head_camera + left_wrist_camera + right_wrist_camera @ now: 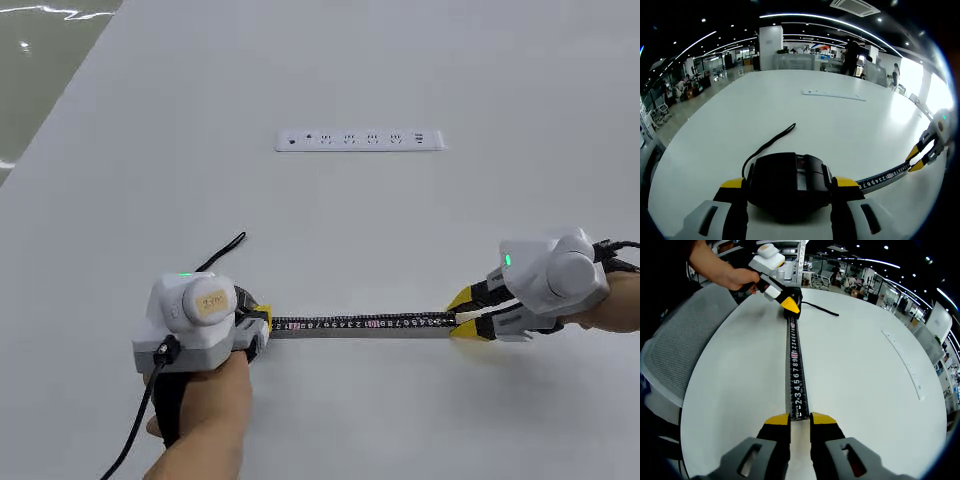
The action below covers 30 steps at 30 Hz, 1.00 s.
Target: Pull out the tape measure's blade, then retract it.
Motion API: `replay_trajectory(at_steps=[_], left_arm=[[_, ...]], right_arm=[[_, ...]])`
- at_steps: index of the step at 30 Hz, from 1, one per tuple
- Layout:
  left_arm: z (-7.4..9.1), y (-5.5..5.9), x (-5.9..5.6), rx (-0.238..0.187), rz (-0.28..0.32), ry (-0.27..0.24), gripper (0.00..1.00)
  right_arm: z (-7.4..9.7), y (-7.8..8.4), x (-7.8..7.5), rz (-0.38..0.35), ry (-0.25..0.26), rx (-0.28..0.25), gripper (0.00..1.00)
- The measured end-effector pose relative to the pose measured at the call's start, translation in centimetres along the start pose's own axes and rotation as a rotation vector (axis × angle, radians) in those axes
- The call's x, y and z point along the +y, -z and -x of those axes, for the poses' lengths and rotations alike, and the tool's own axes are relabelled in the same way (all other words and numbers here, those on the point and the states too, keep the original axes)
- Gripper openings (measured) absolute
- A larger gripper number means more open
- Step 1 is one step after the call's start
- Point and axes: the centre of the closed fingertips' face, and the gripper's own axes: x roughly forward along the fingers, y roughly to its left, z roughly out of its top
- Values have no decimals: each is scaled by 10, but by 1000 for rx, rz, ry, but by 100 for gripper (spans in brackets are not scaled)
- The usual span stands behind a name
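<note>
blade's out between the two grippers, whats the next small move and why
Probably ease the right gripper back toward the tape measure case without letting go of the blade. The blade lies stretched along the table, its tip pinched by the right gripper, while the left gripper clamps the case. Guiding the tip in seems safer than letting it snap back.

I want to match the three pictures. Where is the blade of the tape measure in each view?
Head view: the blade lies level across the lower middle.
Left gripper view: the blade leaves the black case and climbs toward the right edge.
Right gripper view: the blade runs straight up the middle from the bottom.
Shared landmark: the white power strip lying on the table.
</note>
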Motion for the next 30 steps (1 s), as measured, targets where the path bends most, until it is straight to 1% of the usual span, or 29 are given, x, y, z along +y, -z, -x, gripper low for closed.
replay_trajectory(at_steps=[3,6,13,30], left_arm=[[0,0,0,-4,-3,10,63],[0,0,0,1,-20,32,63],[1,-1,0,-6,-22,33,62],[2,-1,0,-1,-8,48,62]], right_arm=[[1,1,1,-5,0,-2,13],[1,0,4,-2,-6,0,13],[2,-2,6,-2,-7,0,13],[4,-1,6,-6,-5,4,13]])
